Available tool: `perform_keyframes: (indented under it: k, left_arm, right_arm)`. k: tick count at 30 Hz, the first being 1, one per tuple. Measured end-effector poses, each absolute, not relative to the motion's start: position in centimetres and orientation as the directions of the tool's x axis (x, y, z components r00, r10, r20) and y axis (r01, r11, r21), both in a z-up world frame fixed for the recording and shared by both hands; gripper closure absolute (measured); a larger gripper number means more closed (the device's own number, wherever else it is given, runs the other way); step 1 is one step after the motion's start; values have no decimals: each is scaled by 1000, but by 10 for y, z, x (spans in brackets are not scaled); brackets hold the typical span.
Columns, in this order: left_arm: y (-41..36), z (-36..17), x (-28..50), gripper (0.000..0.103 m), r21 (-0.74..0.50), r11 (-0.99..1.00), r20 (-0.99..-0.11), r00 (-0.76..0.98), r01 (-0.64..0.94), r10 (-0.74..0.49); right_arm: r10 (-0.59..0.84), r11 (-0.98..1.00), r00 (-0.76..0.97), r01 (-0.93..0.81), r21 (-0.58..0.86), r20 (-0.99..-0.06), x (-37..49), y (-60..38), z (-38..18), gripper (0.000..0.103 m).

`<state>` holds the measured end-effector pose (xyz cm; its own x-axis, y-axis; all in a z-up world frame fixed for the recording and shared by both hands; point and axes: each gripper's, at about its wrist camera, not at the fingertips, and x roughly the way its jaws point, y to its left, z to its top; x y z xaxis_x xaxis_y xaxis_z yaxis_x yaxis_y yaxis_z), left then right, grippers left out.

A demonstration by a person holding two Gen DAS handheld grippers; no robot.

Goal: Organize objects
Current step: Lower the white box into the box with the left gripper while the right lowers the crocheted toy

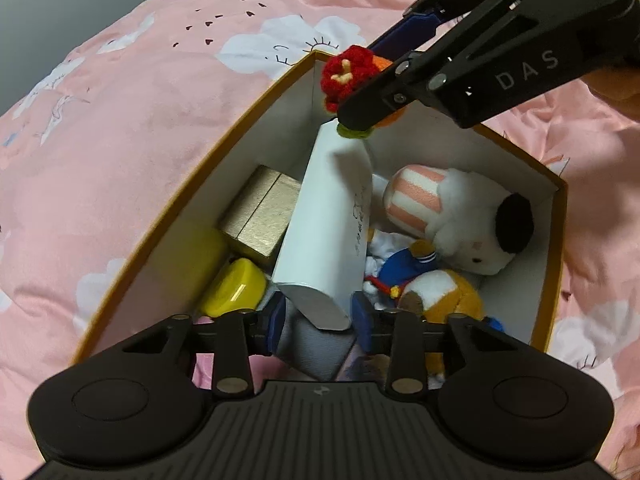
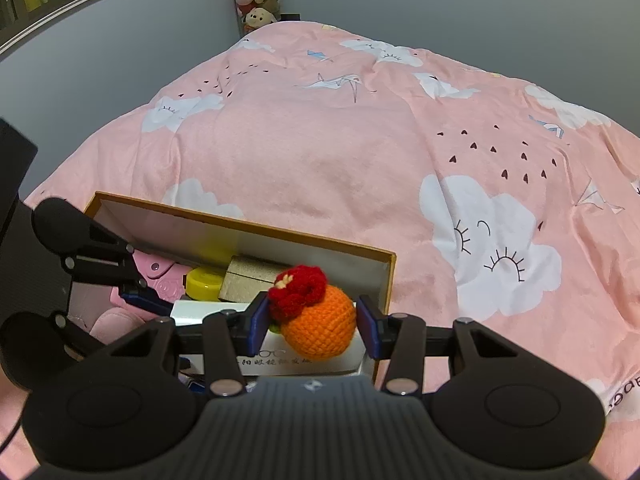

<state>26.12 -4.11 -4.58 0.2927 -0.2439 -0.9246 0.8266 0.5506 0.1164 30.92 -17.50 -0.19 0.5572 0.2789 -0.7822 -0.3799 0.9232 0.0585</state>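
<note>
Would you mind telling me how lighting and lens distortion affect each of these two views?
Left wrist view: dim, warm light; the fisheye bows the box rim; the white carton throws a soft shadow inside the box. Right wrist view: evenly lit, no glare; the pink bedspread bulges dome-like; dark vignette in the corners; the crocheted orange stays sharp.
</note>
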Motion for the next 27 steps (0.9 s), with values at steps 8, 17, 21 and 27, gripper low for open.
perform_keyframes:
  k: [8, 17, 21, 27]
  left_arm:
    - [-38, -51, 269, 66, 124, 572, -940, 281, 811, -194]
    - [-33, -62, 270, 61, 58, 604, -945, 239, 795, -223]
    - [-33, -63, 263, 65, 46, 580, -951, 214, 814, -224]
    - [-32, -62, 263, 64, 44, 594, -953, 213, 803, -217]
  right_arm:
    - [267, 926, 564, -375, 45, -782, 322, -164, -7, 55]
    - [223, 934, 571, -357, 6, -790, 335, -153, -23, 55]
    - [205, 937, 570, -348, -7, -795, 339, -150, -32, 55]
    - [176, 947, 574, -320, -21, -800, 344, -147, -39, 53]
